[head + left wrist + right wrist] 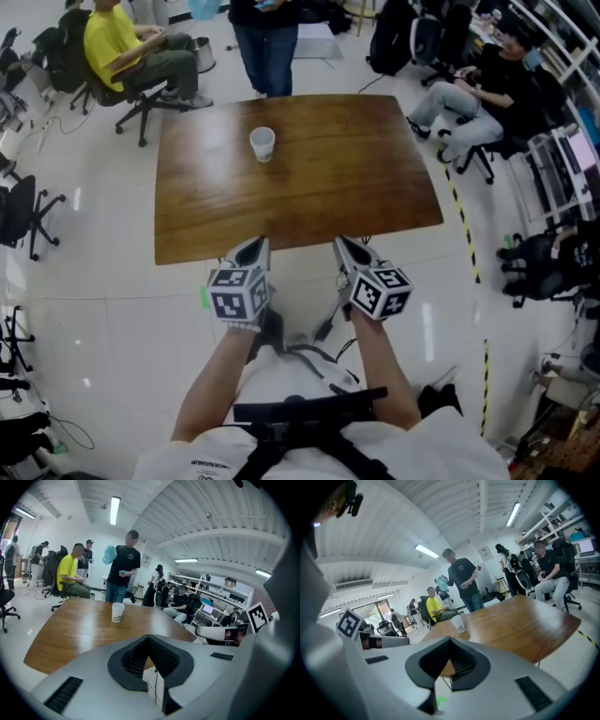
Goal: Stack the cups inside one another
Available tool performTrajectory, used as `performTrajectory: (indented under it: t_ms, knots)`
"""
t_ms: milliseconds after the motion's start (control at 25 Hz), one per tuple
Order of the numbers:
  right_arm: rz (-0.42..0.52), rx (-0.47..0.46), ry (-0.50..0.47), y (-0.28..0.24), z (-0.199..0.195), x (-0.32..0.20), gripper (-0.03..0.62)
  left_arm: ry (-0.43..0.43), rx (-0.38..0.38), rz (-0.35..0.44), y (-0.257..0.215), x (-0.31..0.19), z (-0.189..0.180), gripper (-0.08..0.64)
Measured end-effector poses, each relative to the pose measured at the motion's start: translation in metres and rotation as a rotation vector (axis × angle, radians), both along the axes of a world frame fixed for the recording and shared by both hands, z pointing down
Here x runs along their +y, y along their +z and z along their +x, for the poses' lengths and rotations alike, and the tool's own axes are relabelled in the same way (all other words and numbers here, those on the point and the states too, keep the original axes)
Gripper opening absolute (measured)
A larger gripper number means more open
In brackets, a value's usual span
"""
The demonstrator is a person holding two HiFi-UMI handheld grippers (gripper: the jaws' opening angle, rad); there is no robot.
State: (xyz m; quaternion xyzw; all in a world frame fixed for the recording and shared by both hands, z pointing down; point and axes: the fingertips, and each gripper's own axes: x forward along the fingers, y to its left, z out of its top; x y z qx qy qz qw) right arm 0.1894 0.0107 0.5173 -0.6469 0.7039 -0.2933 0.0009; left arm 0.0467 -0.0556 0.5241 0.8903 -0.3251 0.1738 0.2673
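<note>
A wooden table point(300, 178) fills the middle of the head view. The person's two bare forearms reach forward from the chest, side by side, and stop just short of the table's near edge. The left gripper point(253, 249) and right gripper point(351, 249) point at the table, tilted a little down. Each one's own view shows its jaws pressed together with nothing between them.

The cup point(262, 143) stands upright on the far left part of the table, well apart from both grippers.

Only the head view shows both arms and a black chest harness. The gripper views add the ceiling lights, a standing person point(123, 566) at the far edge and a seated person in yellow point(435, 607). Each also catches the other gripper's marker cube point(257, 616).

The cup's print is too small to read.
</note>
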Motion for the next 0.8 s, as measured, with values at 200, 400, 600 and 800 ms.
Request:
performTrajectory:
  t_ms: [200, 400, 600, 800]
  knots:
    - [0.015, -0.012, -0.024, -0.004, -0.006, 0.029, 0.0, -0.029, 0.009, -0.002, -0.001, 0.038, -0.004, -0.005]
    - [0.022, -0.014, -0.047, -0.005, -0.017, 0.042, 0.002, -0.055, 0.02, 0.005, -0.002, 0.055, -0.016, -0.005]
    - [0.025, -0.003, -0.057, -0.009, -0.023, 0.05, 0.0, -0.059, 0.023, 0.016, -0.005, 0.063, -0.02, -0.005]
    - [0.035, 0.005, -0.046, -0.014, -0.019, 0.057, 0.0, -0.058, 0.025, 0.022, -0.007, 0.069, -0.022, -0.005]
